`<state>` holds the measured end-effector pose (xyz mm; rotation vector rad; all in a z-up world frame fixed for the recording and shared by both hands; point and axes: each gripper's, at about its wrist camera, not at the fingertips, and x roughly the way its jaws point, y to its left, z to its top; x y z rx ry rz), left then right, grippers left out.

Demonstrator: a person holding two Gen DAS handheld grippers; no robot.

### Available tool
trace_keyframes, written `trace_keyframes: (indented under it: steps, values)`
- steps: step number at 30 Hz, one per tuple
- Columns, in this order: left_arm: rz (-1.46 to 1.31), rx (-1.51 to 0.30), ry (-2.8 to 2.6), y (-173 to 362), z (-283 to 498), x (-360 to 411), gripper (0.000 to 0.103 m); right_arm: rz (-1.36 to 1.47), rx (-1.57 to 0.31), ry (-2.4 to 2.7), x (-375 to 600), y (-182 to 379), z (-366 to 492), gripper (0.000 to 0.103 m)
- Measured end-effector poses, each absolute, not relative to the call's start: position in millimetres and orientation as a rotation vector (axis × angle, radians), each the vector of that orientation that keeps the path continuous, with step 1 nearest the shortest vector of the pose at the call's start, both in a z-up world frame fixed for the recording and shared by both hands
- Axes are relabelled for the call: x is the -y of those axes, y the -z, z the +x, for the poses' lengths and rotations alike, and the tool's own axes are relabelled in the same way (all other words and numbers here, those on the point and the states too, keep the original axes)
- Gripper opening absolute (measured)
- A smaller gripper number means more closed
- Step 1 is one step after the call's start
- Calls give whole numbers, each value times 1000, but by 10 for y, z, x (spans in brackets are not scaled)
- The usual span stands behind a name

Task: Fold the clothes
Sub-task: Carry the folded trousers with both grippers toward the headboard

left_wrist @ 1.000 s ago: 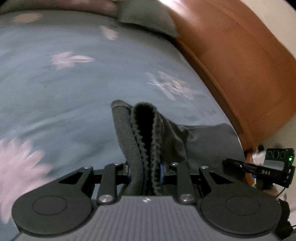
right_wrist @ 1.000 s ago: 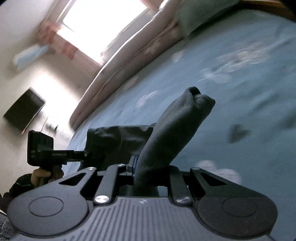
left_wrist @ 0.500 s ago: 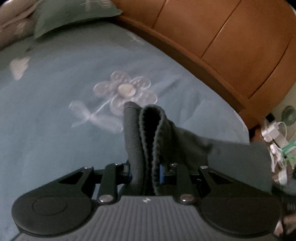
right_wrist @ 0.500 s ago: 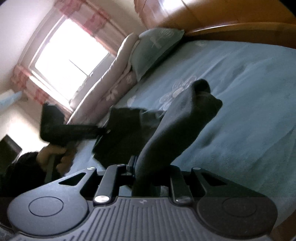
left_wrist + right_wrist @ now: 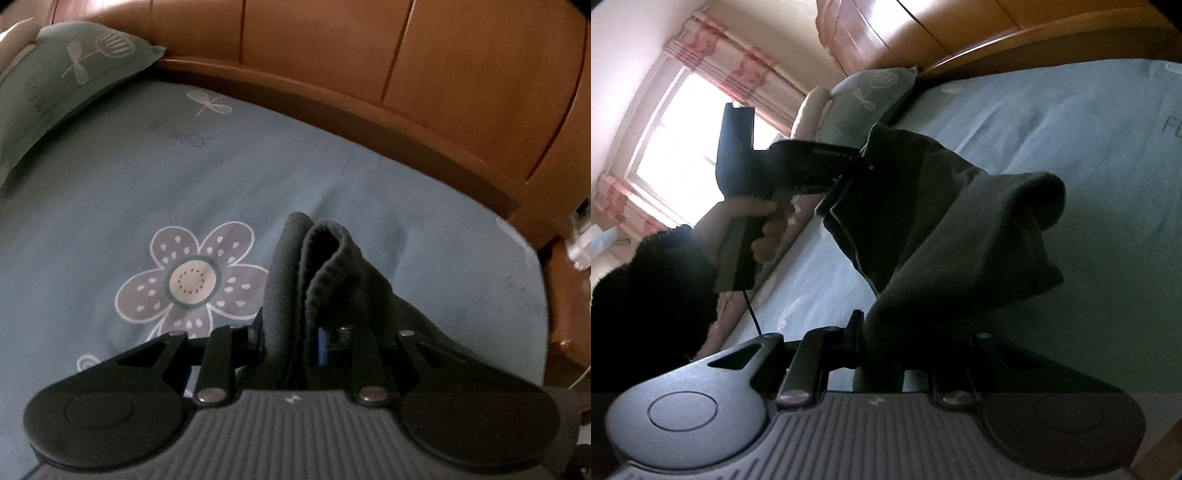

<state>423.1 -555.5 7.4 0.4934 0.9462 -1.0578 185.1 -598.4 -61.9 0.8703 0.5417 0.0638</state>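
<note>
A dark grey garment (image 5: 317, 273) is held up over the blue flowered bed sheet (image 5: 258, 177). My left gripper (image 5: 291, 332) is shut on a bunched, ribbed edge of it; the cloth stands up between the fingers and trails off to the right. My right gripper (image 5: 882, 354) is shut on another part of the same garment (image 5: 960, 229), which stretches across to the left gripper (image 5: 764, 162) seen at the left of the right wrist view, held in a hand. The fingertips of both grippers are hidden by cloth.
A green pillow (image 5: 62, 77) lies at the head of the bed. A wooden headboard and cabinets (image 5: 406, 74) run along the far side. A bright window with pink curtains (image 5: 687, 122) shows in the right wrist view. Small items sit by the bed's right edge (image 5: 580, 240).
Both grippers have swung with the garment toward the headboard. The left view now faces the headboard and pillow. In the right view the garment and the left gripper appear closer and higher.
</note>
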Motion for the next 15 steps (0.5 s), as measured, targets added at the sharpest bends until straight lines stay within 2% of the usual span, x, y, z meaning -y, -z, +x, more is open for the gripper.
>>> trace_keyframes:
  steps: [15]
  values:
    - [502, -992, 980, -78, 4416, 5515, 22, 818, -579, -10, 6021, 582, 1797, 20]
